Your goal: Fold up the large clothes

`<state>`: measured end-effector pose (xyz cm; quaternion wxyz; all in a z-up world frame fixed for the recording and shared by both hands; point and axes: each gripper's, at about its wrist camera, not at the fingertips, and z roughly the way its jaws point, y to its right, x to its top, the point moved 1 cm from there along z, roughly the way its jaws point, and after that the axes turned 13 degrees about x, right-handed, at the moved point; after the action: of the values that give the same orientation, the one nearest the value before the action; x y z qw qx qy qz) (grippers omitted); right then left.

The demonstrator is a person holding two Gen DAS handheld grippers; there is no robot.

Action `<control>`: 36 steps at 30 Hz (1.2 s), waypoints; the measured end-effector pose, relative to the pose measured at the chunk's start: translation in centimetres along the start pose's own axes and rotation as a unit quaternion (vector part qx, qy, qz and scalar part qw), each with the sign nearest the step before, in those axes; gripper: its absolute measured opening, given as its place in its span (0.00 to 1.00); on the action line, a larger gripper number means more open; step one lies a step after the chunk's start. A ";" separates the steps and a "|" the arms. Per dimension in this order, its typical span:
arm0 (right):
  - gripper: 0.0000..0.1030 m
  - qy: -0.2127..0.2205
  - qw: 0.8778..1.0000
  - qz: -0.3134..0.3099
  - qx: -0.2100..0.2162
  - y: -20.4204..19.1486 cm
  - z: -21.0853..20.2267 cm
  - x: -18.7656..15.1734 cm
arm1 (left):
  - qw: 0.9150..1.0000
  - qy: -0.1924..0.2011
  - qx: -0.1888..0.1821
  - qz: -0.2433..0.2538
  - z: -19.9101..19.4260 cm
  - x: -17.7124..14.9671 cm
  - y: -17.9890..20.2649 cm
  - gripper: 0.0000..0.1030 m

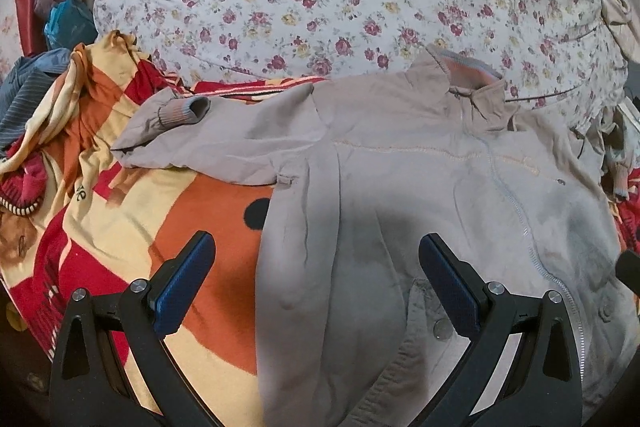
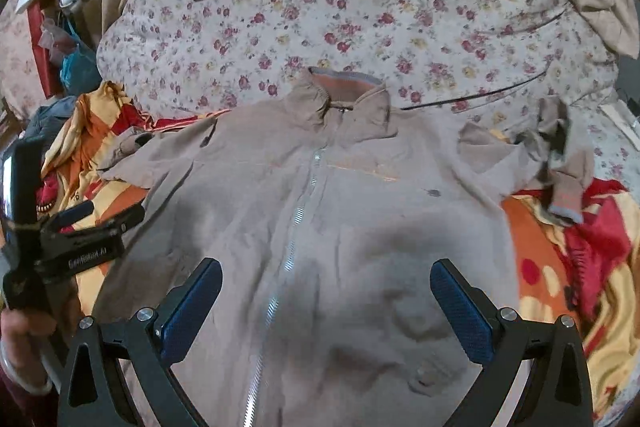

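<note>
Right wrist view: a beige zip-up jacket (image 2: 320,211) lies front-up on a red and orange blanket (image 2: 560,267), collar toward a floral quilt (image 2: 360,15). The right gripper (image 2: 326,291) and the left gripper (image 1: 316,267) both hover above it, jaws apart, holding nothing.

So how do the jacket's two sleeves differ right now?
The left sleeve lies fairly flat, angled out across the blanket, its cuff pointing toward the floral quilt. The right sleeve is crumpled and twisted, its cuff pointing down onto the blanket. Both are beige with striped ribbed cuffs, and neither is folded inward.
</note>
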<state>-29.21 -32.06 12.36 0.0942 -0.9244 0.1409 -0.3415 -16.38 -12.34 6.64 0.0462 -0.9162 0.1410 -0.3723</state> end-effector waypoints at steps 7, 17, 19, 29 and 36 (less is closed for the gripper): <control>1.00 -0.015 1.000 0.011 0.017 -0.4 2.7 1.3 | 1.000 -0.009 0.003 0.009 0.9 0.0 0.5 0.99; 1.00 -0.017 0.998 0.046 0.043 0.4 3.6 3.0 | 1.000 -0.006 -0.001 0.008 0.8 0.3 0.7 0.99; 1.00 -0.006 0.997 0.049 0.054 0.4 3.1 3.1 | 1.000 -0.008 -0.005 0.007 0.8 0.3 0.7 0.99; 1.00 -0.004 0.998 0.007 0.056 -0.9 1.9 2.8 | 1.000 -0.013 -0.006 0.014 1.0 0.4 0.8 0.99; 1.00 0.009 0.998 0.021 0.056 -0.4 1.4 2.6 | 1.000 -0.013 -0.005 0.008 1.2 0.5 0.7 0.99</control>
<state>-26.37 -32.44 12.99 0.1518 -0.9116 0.1421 -0.3547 -15.39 -13.15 6.02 0.0461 -0.9201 0.1497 -0.3591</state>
